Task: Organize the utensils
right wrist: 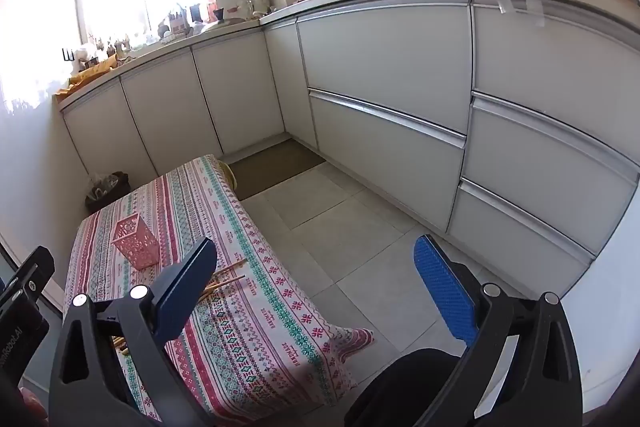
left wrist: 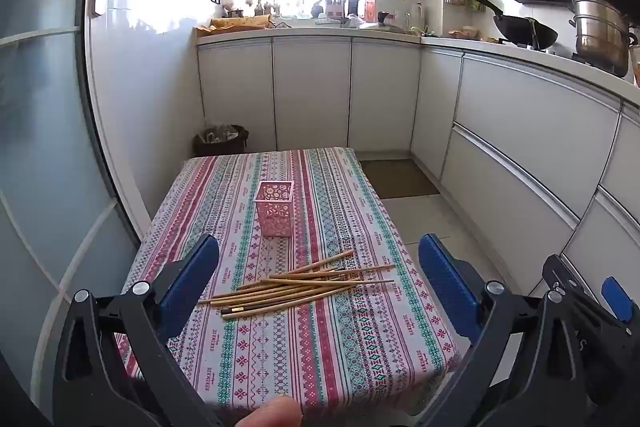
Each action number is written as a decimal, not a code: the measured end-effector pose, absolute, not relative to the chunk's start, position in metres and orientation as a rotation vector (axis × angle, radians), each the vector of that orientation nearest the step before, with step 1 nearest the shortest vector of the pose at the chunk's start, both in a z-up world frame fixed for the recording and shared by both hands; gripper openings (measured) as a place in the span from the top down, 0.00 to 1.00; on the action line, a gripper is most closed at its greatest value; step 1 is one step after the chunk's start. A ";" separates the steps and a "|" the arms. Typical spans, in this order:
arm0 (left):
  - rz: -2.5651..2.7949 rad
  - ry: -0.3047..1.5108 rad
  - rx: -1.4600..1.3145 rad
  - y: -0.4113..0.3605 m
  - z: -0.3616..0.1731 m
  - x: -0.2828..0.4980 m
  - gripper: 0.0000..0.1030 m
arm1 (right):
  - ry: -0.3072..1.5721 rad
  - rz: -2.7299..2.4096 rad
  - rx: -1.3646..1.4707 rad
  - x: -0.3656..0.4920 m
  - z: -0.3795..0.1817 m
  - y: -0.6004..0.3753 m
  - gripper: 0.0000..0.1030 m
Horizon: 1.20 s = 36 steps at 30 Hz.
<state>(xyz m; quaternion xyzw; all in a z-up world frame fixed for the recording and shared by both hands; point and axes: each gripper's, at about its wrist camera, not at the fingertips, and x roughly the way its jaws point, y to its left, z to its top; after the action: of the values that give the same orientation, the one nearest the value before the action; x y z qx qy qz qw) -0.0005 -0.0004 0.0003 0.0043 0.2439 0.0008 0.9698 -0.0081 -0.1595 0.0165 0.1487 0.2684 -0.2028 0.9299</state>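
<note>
The left gripper (left wrist: 318, 267), with its 2 blue ribbed pads, has its jaws spread as wide as they go and nothing between them. It tilts down over the near half of the table, and the spread probably serves to straddle the utensils rather than clip them. Framed between those pads, at 12 o'clock from the jaw gap, lies the loose pile of thin light-wood chopsticks (left wrist: 296, 287), with 1 dark stick among them. They fan out flat on the cloth, crossing one another, most tips toward 3 o'clock. That tangle is the reason a grab low and across the bundle looks sensible.

Further out at 12 o'clock, just beyond the pile and apart from it, stands the pink perforated square plastic holder (left wrist: 274, 209), upright and open-topped, apparently empty. It seems to be the destination, near enough for short carries.

The right gripper (right wrist: 314, 277) is likewise spread and empty, hanging past the table's right edge over the grey tiled floor (right wrist: 360, 227). The chopsticks (right wrist: 226, 277) show at 9 o'clock of its gap, partly hidden behind its left pad, and the holder (right wrist: 136, 241) at 10 o'clock. It appears to be waiting.

The striped patterned tablecloth (left wrist: 344, 355) covers the table. No utensil is sorted yet.
</note>
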 end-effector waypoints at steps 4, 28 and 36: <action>0.003 0.496 0.007 0.000 0.000 0.000 0.07 | 0.553 -0.414 0.305 -0.008 0.017 -0.160 0.07; 0.001 0.515 0.002 0.003 -0.004 0.005 0.07 | 0.554 -0.412 0.307 -0.008 0.015 -0.157 0.07; 0.001 0.522 -0.001 0.005 -0.006 0.007 0.07 | 0.556 -0.410 0.309 -0.008 0.015 -0.159 0.07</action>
<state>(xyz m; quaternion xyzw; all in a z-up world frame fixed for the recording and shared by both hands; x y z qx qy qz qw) 0.0071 0.0051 -0.0061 -0.0005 0.2582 0.0006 0.9661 -0.0077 -0.1593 0.0150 0.1511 0.2716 -0.2001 0.9292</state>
